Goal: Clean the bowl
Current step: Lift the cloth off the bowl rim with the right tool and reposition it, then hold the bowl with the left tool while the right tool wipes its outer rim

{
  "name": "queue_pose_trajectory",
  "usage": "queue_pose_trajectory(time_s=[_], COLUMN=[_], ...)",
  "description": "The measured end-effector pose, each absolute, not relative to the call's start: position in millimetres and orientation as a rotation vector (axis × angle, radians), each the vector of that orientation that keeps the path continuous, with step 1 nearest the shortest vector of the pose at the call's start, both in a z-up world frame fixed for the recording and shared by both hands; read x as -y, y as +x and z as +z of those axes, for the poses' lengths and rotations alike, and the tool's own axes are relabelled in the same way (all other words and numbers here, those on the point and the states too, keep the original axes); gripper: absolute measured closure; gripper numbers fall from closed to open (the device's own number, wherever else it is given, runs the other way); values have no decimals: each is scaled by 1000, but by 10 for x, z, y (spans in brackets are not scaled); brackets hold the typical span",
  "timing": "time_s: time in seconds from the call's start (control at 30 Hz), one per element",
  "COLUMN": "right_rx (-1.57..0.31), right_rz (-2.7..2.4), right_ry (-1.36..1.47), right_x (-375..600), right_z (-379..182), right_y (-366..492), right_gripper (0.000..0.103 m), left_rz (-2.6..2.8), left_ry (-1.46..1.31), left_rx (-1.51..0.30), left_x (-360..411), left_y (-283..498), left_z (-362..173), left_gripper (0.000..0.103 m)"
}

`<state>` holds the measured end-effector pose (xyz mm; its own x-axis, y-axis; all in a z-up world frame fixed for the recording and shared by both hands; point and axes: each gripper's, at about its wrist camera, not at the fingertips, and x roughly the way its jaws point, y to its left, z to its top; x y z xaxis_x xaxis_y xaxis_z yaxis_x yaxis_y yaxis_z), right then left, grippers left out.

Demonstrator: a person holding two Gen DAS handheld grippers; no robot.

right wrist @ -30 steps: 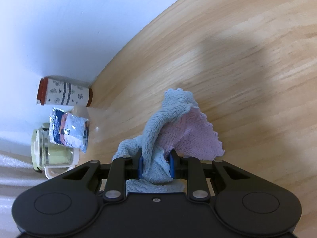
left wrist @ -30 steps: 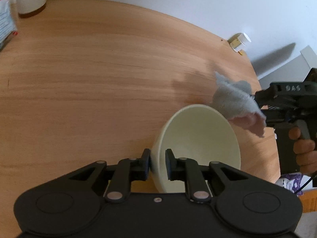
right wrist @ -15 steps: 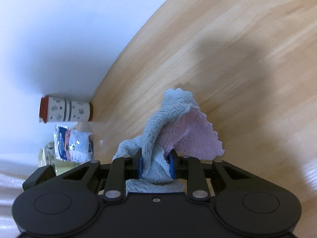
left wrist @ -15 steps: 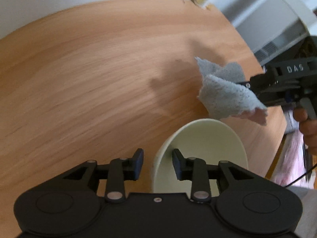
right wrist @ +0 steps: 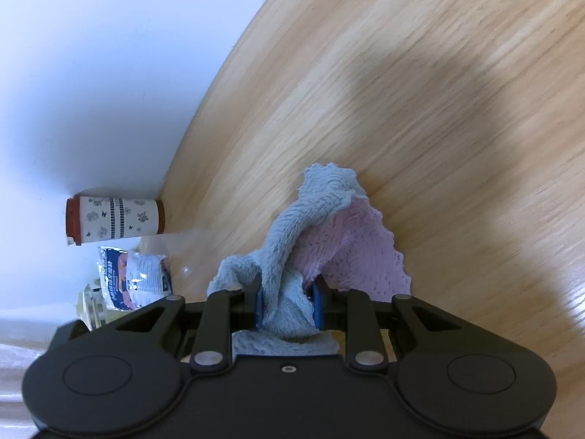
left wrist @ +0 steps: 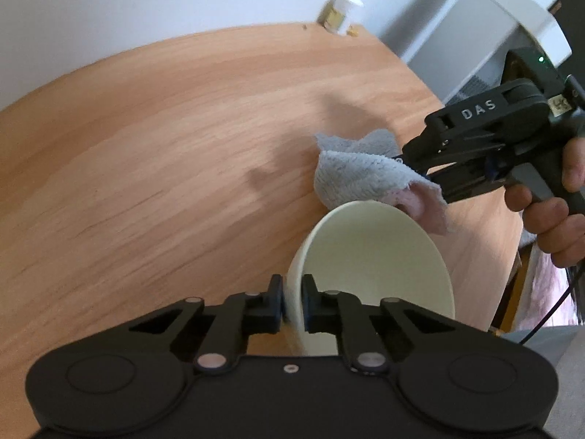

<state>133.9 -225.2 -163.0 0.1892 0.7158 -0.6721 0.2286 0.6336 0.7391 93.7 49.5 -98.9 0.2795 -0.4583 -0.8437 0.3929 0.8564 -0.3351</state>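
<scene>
Nearest the left wrist camera, the left gripper point(left wrist: 291, 301), matte black with blue-edged pads, has just closed its jaws again and now pinches the near wall of the bowl point(left wrist: 369, 256), one finger outside, one inside; half a second earlier the jaws stood apart around that rim. The bowl is smooth, cream-coloured, round and deep, tilted on its side with its mouth toward the right gripper point(left wrist: 413, 172), above the pale, straight-grained wooden table point(left wrist: 164, 153). Beyond its far rim hangs the cloth point(left wrist: 362, 172), a soft looped terry, grey-blue outside and pink inside, crumpled into folds; its lower pink corner now overlaps the rim, whereas a second ago it hung clear of the bowl. The right gripper, held by a hand point(left wrist: 552, 216), is clamped on the cloth's bunched middle, as before. At the table's far edge, against the white wall, stands a small blurred white-and-yellow container point(left wrist: 340, 12); in the right wrist view a patterned cylindrical tin point(right wrist: 115, 221) and a crinkled foil packet point(right wrist: 133, 278) lie there.
</scene>
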Motion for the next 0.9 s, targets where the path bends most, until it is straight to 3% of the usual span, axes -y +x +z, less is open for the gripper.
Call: queue_pose_trajectory(time_s=[0.67, 0.9], right_rx=[-1441, -1404], right_rz=[702, 584], right_ry=[613, 797], right_x=[1727, 2189], right_z=[-1358, -1577], right_y=[1651, 1381], right_gripper=[76, 76], left_rz=[-161, -149], left_ry=[-485, -540], left_rx=[-919, -924], left_x=[-562, -499], left_y=[415, 400], left_z=[-632, -672], left_gripper=[86, 86])
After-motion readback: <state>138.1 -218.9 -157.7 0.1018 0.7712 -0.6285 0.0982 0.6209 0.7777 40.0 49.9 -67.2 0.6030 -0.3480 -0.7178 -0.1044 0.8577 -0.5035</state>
